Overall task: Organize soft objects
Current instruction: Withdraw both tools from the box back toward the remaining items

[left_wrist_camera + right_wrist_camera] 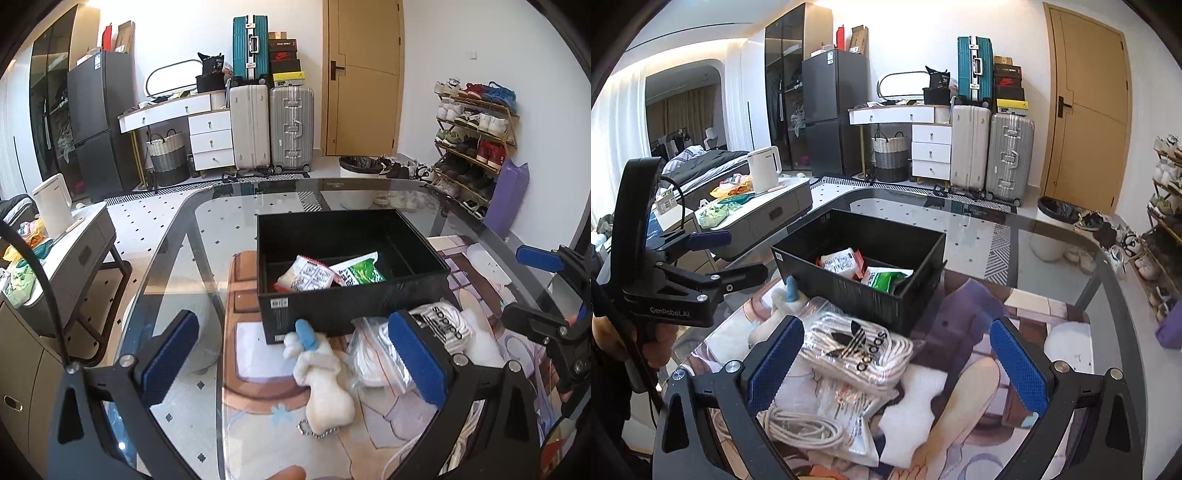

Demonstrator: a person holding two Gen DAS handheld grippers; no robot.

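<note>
Black box (351, 291) holds two snack packets (332, 275); one plush toy (321, 373) outside; both tools (295, 362) (897, 369) gape empty.

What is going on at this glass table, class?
A person holds a gripper in each hand above a glass table, sorting soft things into a black box. Two snack packets already lie in the box. A white plush toy, a bagged Adidas item and a bagged cable are on the mat outside it. The left gripper and right gripper are open, holding nothing.
</note>
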